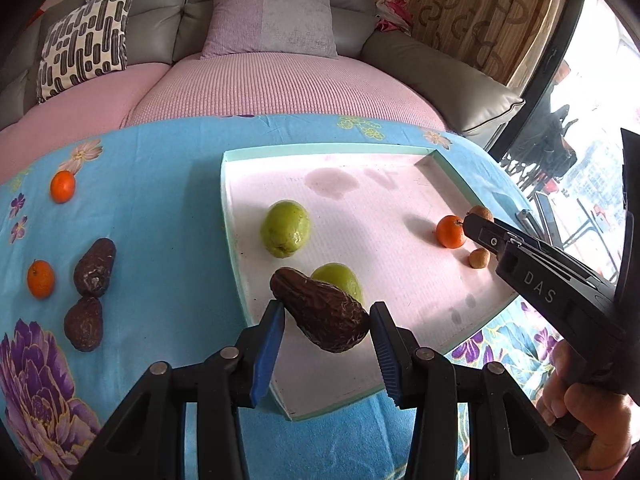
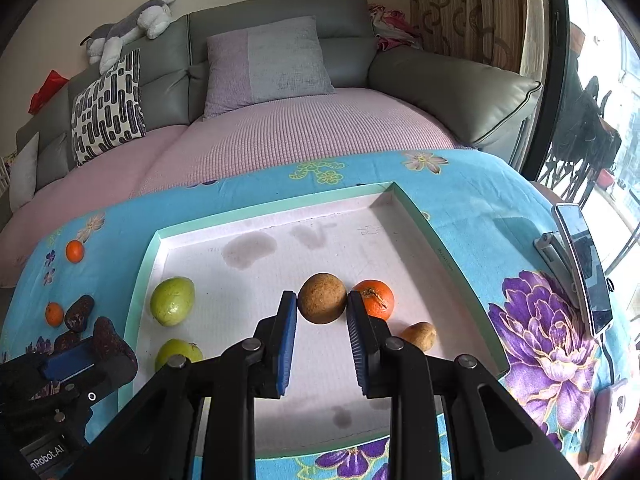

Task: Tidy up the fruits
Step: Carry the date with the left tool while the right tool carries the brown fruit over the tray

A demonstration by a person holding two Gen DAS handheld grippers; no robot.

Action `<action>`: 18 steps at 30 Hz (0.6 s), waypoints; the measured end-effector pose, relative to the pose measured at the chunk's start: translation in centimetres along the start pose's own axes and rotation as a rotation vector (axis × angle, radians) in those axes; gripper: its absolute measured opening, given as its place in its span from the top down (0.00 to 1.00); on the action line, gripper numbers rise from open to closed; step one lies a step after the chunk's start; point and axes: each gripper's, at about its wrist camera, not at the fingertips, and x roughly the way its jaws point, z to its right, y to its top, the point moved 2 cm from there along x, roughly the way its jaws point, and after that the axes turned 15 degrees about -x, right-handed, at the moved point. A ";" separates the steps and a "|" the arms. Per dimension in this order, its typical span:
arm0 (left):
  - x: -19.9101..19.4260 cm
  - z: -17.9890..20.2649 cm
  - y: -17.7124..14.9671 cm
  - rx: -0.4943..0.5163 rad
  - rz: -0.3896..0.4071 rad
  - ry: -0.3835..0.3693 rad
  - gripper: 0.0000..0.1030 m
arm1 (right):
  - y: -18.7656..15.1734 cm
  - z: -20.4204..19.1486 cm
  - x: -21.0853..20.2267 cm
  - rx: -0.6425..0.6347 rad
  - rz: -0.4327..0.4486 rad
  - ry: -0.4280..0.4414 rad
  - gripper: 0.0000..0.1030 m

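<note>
My left gripper point(image 1: 327, 322) is shut on a dark wrinkled avocado point(image 1: 318, 316), held over the near left corner of the white tray point(image 1: 400, 196). My right gripper point(image 2: 322, 312) is shut on a round brown fruit point(image 2: 322, 298), held over the tray beside an orange point(image 2: 376, 298). Two green fruits point(image 1: 285, 228) point(image 1: 342, 280) lie in the tray's left part. A small brown fruit point(image 2: 420, 335) lies to the right of my right gripper. On the cloth to the left lie two avocados point(image 1: 95, 266) point(image 1: 83, 322) and two oranges point(image 1: 63, 186) point(image 1: 40, 278).
The tray has a teal rim point(image 2: 416, 208) and stands on a blue flowered tablecloth point(image 1: 160, 216). A phone on a stand point(image 2: 584, 268) is at the table's right edge. A grey sofa with pillows point(image 1: 272, 16) lies behind the table.
</note>
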 end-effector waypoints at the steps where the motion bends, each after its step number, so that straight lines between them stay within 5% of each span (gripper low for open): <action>1: 0.0 0.0 -0.1 0.001 -0.002 0.000 0.54 | -0.1 0.2 0.0 0.003 -0.001 0.001 0.74; 18: 0.5 -1.7 -0.1 -0.002 -0.029 0.072 0.54 | -1.5 -0.6 1.6 -0.020 -0.089 0.052 0.74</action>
